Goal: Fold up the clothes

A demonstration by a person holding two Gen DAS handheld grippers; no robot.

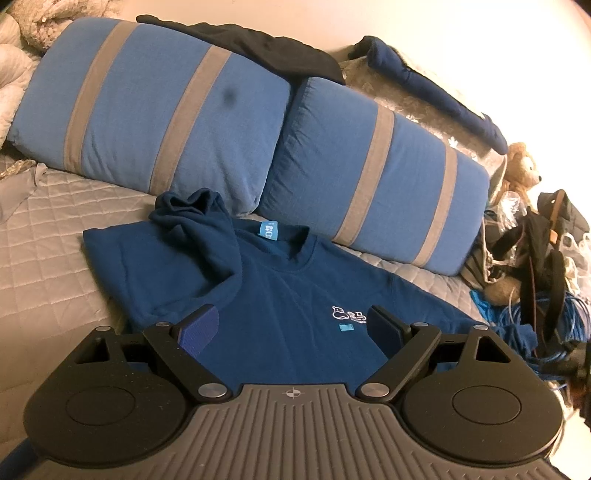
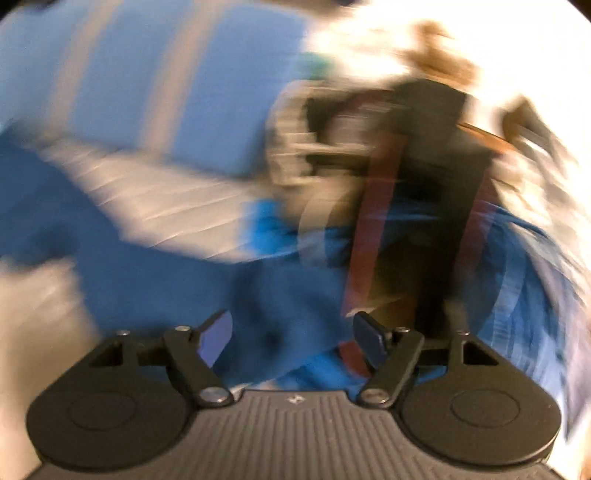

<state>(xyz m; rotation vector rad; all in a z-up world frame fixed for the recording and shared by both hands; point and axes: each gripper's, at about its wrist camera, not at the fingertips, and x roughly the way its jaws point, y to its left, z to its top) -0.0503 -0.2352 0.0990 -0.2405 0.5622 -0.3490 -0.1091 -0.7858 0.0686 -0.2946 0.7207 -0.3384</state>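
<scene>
Hovering over the navy shirt [image 1: 280, 295], both claws gape, nothing gripped.

Left tongs [image 1: 291, 326] spread wide, tilted downward, nothing between the blue pads [image 1: 199, 328], view sharp. Right tongs [image 2: 293, 338] also spread wide, angled downward, nothing pinched between the pads [image 2: 218, 334]; black linkage arms splayed out to both sides, all beyond them smeared by blur.

Two blue grey-striped pillows [image 1: 155, 122] lean on a pale wall [image 1: 424, 26] above a grey quilted bed [image 1: 55, 236].
</scene>
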